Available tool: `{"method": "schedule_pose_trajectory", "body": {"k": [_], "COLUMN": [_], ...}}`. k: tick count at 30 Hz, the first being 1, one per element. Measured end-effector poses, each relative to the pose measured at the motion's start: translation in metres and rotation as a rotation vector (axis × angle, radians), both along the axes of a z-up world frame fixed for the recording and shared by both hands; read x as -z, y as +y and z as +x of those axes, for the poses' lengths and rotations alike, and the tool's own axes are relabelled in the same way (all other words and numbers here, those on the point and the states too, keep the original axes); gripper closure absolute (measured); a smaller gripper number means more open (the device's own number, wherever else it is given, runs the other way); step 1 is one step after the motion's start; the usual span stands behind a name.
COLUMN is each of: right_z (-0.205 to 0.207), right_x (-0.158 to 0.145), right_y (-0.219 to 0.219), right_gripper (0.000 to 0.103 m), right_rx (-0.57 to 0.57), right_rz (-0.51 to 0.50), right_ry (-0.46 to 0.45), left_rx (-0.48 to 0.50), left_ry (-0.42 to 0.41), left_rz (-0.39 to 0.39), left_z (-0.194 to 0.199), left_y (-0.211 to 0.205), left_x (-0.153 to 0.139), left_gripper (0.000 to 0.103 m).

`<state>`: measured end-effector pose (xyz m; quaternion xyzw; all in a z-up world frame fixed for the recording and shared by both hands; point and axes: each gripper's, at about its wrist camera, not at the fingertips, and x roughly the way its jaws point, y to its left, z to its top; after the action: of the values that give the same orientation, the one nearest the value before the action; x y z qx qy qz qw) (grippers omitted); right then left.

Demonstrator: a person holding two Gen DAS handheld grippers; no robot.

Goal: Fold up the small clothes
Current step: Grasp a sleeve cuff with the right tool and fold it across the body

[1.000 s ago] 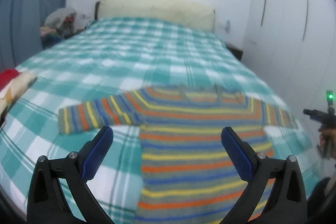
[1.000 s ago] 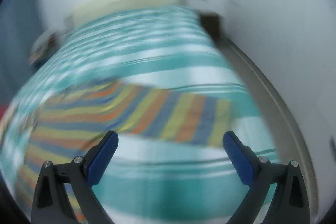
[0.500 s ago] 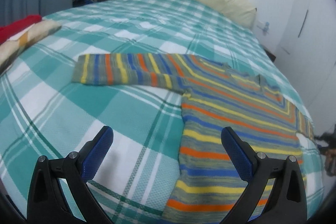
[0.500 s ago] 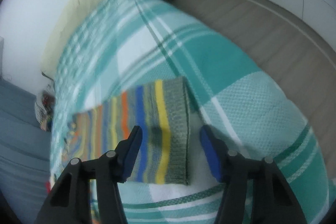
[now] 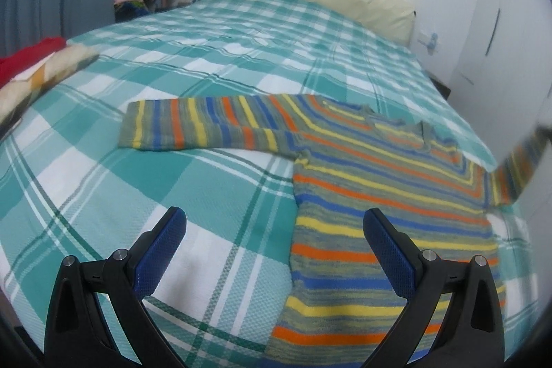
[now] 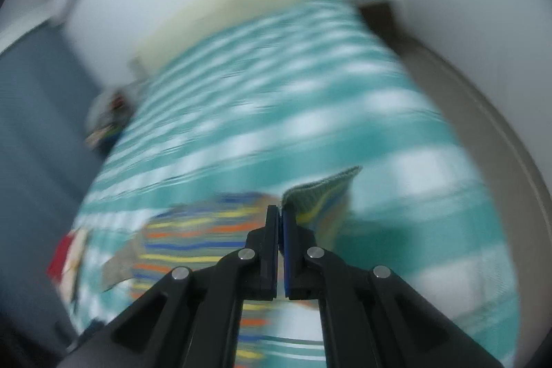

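Our right gripper [image 6: 278, 212] is clamped on the striped sweater's [image 5: 372, 192] cuff [image 6: 321, 192], lifted off the bedspread [image 5: 207, 64]. Our left gripper [image 5: 274, 231] gapes wide, empty, sweater body just ahead, sleeve [image 5: 193, 123] flat beyond.

Your left claw [image 5: 275, 237]: two matte black plastic arms, each tipped with a blue pad of fine mesh texture. Each arm carries two round silver screw heads near its top edge and a wedge-shaped recess moulded into its outer flank. Your right claw [image 6: 278, 223]: the same build, black arms with two silver screws apiece, blue pad edges showing at the tip, and wedge-shaped recesses lower down. No cables, lettering or sleeves appear in either view.
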<state>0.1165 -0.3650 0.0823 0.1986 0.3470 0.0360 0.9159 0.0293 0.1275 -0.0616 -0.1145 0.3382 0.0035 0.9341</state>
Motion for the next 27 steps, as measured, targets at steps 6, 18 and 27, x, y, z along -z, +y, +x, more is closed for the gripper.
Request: {"method": "schedule_pose_trajectory", "body": {"k": [6, 18, 27], "right_z": [0.072, 0.017, -0.081], "right_x": [0.03, 0.113, 0.178], "right_y": [0.132, 0.098, 0.099], "right_gripper": [0.081, 0.052, 0.055], "right_rx": [-0.283, -0.199, -0.366], "right_rz": [0.119, 0.0, -0.099], "right_ry": [0.055, 0.228, 0.248], "left_rx": [-0.042, -0.037, 0.041], "left_ry": [0.007, 0.021, 0.05], "left_rz": [0.015, -0.002, 0.076], "left_z": [0.001, 0.0, 0.001], "left_y": [0.013, 0.014, -0.018], "left_x": [0.002, -0.001, 0.013], "left_gripper": [0.001, 0.001, 0.001]}}
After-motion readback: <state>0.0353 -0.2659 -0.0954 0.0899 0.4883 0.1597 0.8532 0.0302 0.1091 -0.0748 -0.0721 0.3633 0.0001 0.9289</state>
